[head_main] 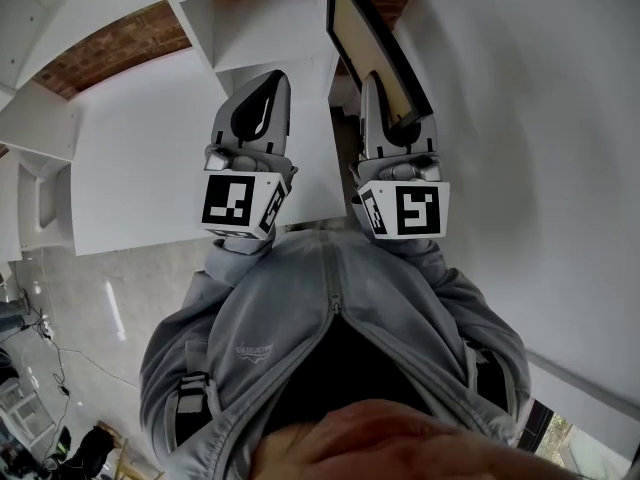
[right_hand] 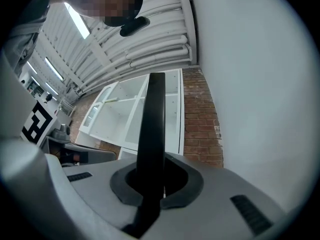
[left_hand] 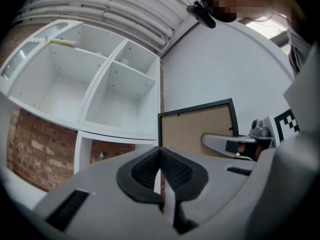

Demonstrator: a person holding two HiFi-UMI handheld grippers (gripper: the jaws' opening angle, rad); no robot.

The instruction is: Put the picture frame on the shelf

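Note:
The picture frame (head_main: pixel 368 40) has a black rim and a tan back. My right gripper (head_main: pixel 400 126) is shut on its lower edge and holds it up in the air, edge-on, in front of the shelf. The right gripper view shows the frame's black edge (right_hand: pixel 151 129) rising straight out of the jaws. In the left gripper view its tan back (left_hand: pixel 197 129) shows to the right. My left gripper (head_main: pixel 255 118) hangs beside it on the left, shut with nothing in it. The white shelf (left_hand: pixel 107 89) with open compartments stands ahead against a brick wall.
A white wall (head_main: pixel 520 118) runs along the right side. Red brick (right_hand: pixel 199 119) shows between the shelf and that wall. A white panel (head_main: pixel 140 168) spreads below my left gripper. The person's grey jacket (head_main: pixel 330 338) fills the lower head view.

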